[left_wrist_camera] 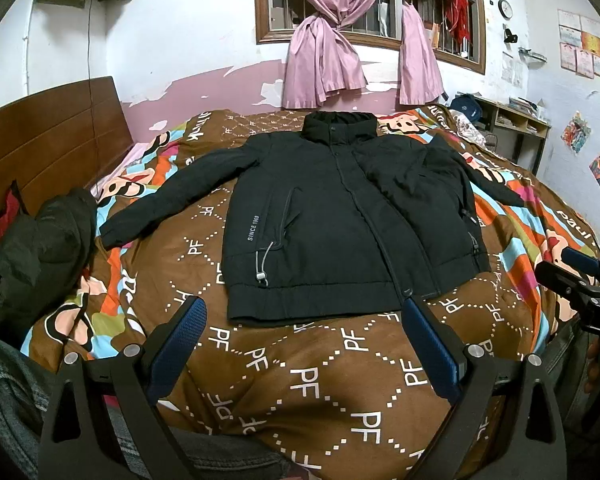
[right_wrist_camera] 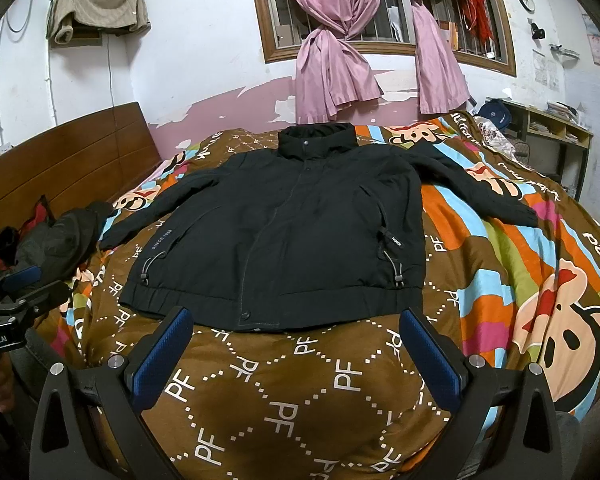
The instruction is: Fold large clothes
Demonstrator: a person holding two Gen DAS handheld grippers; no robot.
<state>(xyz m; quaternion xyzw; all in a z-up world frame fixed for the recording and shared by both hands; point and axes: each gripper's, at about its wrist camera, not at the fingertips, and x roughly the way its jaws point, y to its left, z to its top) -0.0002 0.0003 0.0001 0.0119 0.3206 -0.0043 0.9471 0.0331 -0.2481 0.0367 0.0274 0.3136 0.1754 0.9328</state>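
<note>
A black zip jacket lies flat and face up on the bed, collar toward the window, both sleeves spread out to the sides. It also shows in the right wrist view. My left gripper is open and empty, just short of the jacket's hem. My right gripper is open and empty, at the hem's near edge. The right gripper shows at the right edge of the left wrist view. The left gripper shows at the left edge of the right wrist view.
The bed has a brown patterned quilt with cartoon monkeys. A dark green garment is piled at the left by the wooden headboard. Pink curtains hang at the window behind. A shelf stands at the right.
</note>
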